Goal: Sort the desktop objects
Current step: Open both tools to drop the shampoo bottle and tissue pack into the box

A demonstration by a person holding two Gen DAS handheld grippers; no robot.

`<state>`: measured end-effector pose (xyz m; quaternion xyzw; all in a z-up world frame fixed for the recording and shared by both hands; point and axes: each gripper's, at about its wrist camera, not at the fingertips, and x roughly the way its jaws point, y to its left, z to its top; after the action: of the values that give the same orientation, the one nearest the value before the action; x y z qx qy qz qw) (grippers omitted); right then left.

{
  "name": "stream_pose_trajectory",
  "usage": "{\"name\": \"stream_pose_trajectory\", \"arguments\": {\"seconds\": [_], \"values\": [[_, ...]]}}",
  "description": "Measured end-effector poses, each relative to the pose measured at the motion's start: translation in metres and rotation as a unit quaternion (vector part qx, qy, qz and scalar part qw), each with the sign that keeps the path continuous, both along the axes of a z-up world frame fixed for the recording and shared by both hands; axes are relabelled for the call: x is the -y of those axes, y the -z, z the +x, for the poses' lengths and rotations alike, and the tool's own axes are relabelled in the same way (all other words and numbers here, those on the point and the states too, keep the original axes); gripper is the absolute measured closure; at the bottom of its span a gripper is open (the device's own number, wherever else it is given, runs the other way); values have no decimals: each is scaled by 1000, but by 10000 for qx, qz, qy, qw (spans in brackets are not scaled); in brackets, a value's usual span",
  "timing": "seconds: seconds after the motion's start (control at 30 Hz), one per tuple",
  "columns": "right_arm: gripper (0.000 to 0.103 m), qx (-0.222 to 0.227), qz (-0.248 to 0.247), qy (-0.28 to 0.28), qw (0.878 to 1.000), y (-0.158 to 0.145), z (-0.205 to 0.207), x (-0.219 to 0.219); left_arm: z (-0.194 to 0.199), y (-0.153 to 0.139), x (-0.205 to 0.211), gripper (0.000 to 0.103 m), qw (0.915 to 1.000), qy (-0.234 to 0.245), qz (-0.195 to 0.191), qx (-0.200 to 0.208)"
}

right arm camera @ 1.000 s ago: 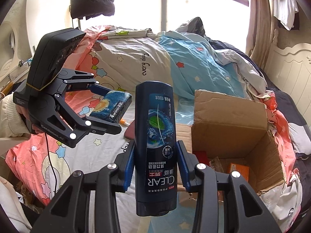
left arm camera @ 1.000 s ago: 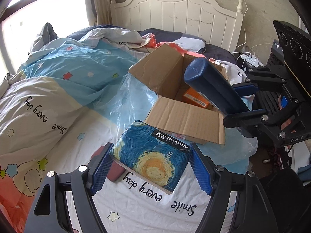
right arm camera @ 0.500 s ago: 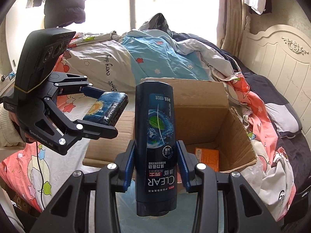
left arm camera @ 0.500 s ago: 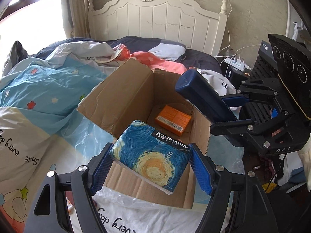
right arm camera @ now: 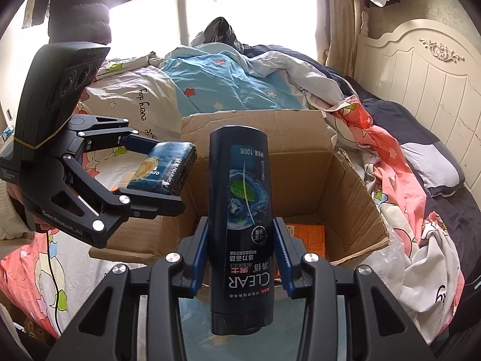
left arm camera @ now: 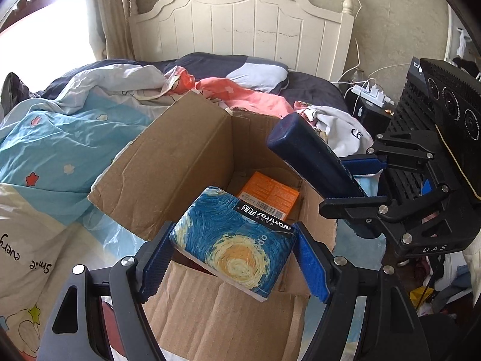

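My left gripper [left arm camera: 233,258] is shut on a tissue pack [left arm camera: 233,240] printed with a blue and yellow swirl, held just above the near edge of an open cardboard box [left arm camera: 168,165]. My right gripper [right arm camera: 240,255] is shut on a dark blue shampoo bottle [right arm camera: 240,210], cap end down, over the box [right arm camera: 345,198] from its other side. In the left wrist view the bottle [left arm camera: 309,156] slants over the box's right rim. In the right wrist view the tissue pack [right arm camera: 162,171] hangs over the left flap. An orange carton [left arm camera: 267,194] lies on the box floor.
The box sits on a bed with a rumpled star-print duvet [left arm camera: 60,138] and a white headboard [left arm camera: 240,27]. A clear plastic bag [left arm camera: 117,234] lies under the box. A power strip [left arm camera: 372,93] and a dark rack [left arm camera: 412,138] stand to the right. A sleeve [right arm camera: 9,225] shows behind the left gripper.
Both grippers have moved in over the cardboard box with their loads. The tissue pack has gone from above the bedsheet to above the box's near edge, and the bottle now hangs over the opening.
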<state>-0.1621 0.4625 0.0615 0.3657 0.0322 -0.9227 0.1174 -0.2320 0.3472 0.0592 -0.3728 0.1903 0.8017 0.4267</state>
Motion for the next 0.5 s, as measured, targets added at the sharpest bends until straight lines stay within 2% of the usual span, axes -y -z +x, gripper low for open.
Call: {"name": "stream_pose_trajectory", "arguments": {"seconds": [0.5], "values": [[66, 55, 5, 167, 9998, 8, -8, -14, -1, 10, -19, 25, 9999, 88, -75, -12]]}}
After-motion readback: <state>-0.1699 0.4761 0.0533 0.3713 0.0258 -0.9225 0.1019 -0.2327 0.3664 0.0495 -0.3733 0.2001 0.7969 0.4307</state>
